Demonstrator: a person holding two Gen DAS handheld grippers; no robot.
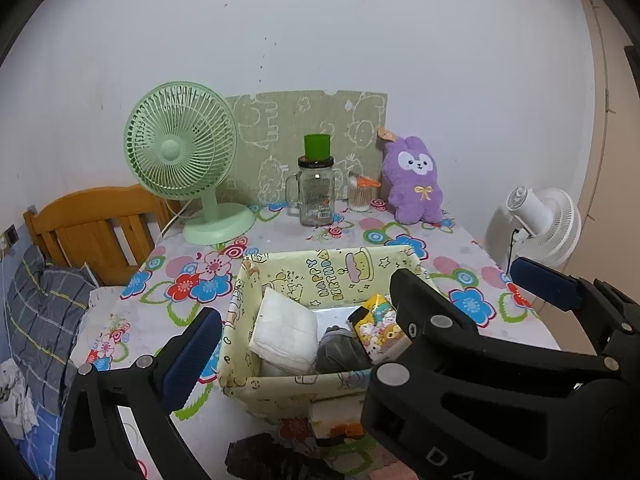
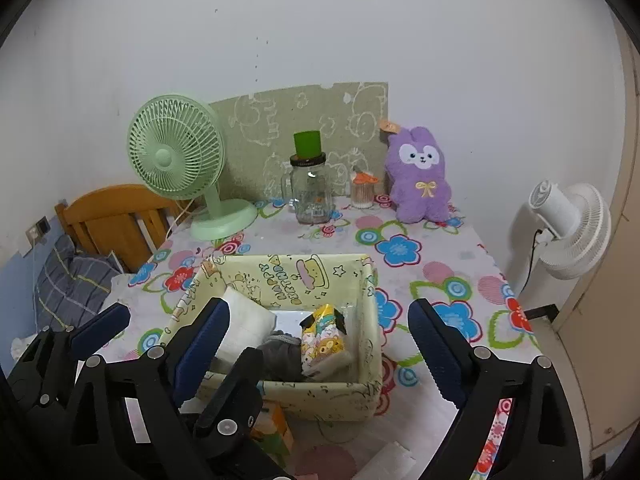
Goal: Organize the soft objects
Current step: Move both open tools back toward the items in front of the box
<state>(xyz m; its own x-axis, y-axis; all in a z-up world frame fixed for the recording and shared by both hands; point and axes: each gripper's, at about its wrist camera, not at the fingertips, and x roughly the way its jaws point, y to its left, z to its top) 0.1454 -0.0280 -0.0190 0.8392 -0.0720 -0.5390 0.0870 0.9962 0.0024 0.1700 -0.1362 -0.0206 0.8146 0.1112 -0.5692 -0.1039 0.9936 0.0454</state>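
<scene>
Both the left hand-held gripper [image 1: 312, 332] and the right hand-held gripper [image 2: 320, 344] are held wide and empty over the pale yellow cartoon-printed fabric box [image 1: 280, 386]; a black crumpled cloth [image 1: 264, 454] is shown only in the left view.

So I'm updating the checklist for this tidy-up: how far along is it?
Done: the yellow box holds a folded white cloth, a grey soft item and a cartoon-print pack. In hand: nothing; the left gripper and right gripper are both open and empty. Left: a dark cloth and a printed pack lie on the table in front of the box.
</scene>
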